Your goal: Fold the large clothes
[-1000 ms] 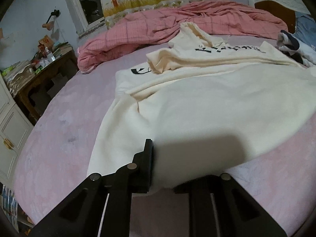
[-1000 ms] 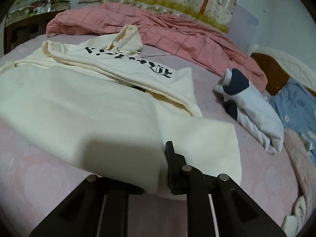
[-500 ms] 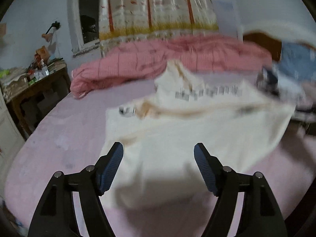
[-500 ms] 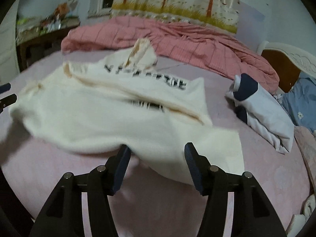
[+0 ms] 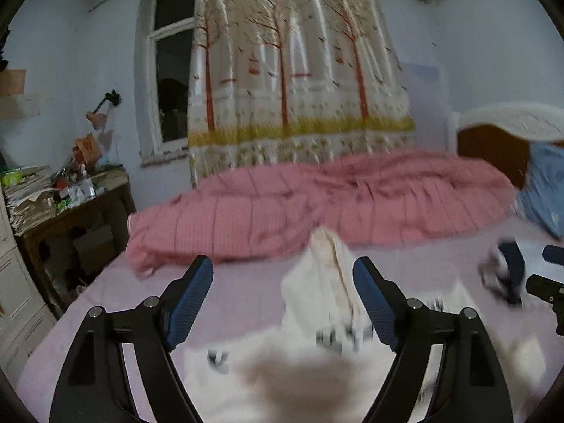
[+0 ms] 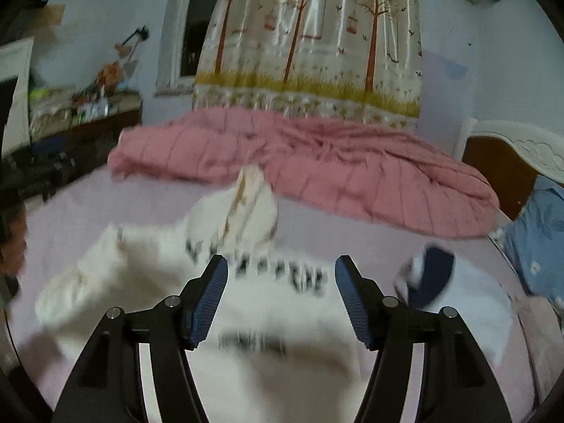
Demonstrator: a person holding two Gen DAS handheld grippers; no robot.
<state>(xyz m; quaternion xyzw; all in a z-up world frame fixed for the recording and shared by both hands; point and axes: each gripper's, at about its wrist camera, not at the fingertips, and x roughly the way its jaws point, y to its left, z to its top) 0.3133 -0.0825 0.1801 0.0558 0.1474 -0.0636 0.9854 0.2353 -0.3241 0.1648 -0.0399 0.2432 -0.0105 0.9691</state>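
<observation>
A cream sweatshirt (image 5: 317, 282) with black lettering (image 6: 282, 275) lies spread on the pink bed sheet (image 5: 246, 282), its hood bunched up toward the quilt. Motion blurs both views. My left gripper (image 5: 282, 275) hovers above the garment's near part. Its jaws are still opening, and the blue pads (image 5: 192, 296) hold nothing. My right gripper (image 6: 281, 268) hangs over the lettered chest. Its jaws are opening too, and nothing is between its pads (image 6: 208, 299). The garment's near hem is hidden below both views.
A rumpled pink checked quilt (image 5: 335, 204) lies across the far side of the bed. A folded white and navy garment (image 6: 444, 282) and a blue pillow (image 6: 539, 232) sit at the right by the headboard (image 6: 500, 172). A cluttered wooden desk (image 5: 67, 211) stands at the left.
Both grippers were shut on the cream garment's near edge a second ago. They have let go, opened wide and risen, and the views now tilt up toward the curtain.
</observation>
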